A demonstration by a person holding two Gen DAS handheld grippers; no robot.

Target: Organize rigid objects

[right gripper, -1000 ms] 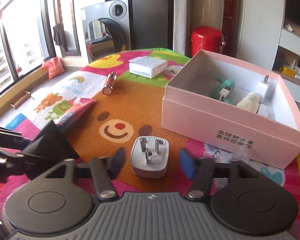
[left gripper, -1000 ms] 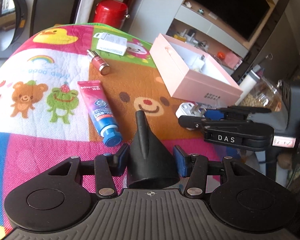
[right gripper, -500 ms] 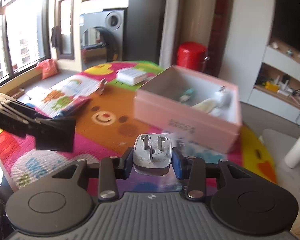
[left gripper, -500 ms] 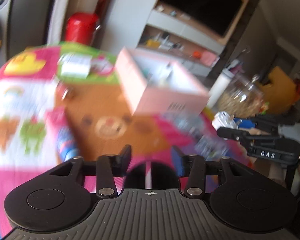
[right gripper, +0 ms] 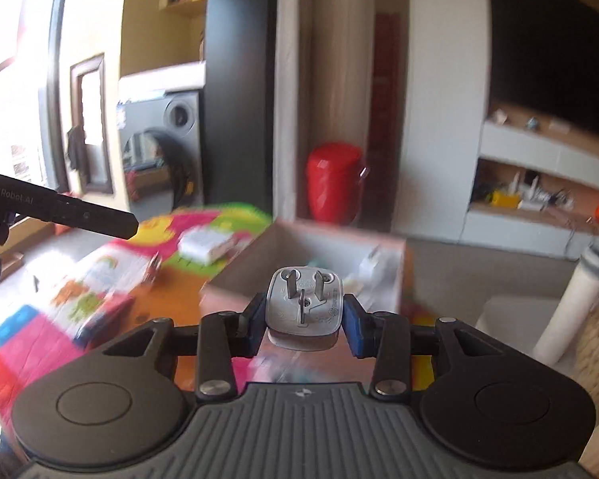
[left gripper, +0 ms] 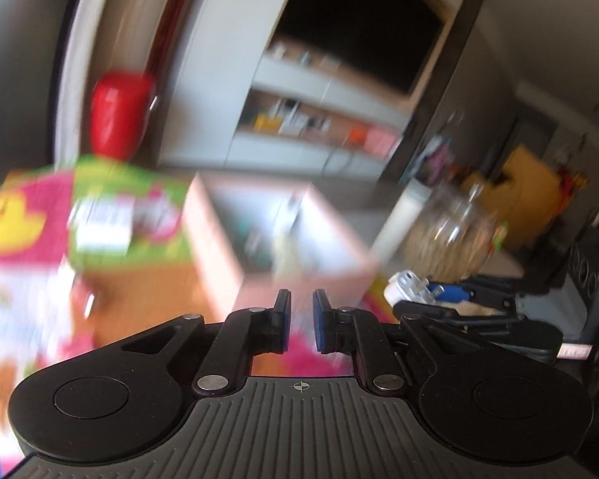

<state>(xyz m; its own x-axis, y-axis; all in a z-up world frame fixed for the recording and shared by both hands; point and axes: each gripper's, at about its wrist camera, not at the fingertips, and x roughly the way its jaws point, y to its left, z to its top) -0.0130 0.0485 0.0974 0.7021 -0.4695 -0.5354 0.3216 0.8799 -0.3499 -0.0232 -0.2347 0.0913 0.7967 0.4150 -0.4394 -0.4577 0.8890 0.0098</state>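
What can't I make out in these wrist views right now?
- Left wrist view: pink box contents, motion-blurred.
- Right wrist view: pink box's near interior, hidden behind the plug adapter in the right gripper.
- Both views: white carton label, blurred.

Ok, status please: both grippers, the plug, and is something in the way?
Left gripper shut, nothing seen in it. Right gripper shut on white plug, off the mat. Pink box ahead, nothing in between.
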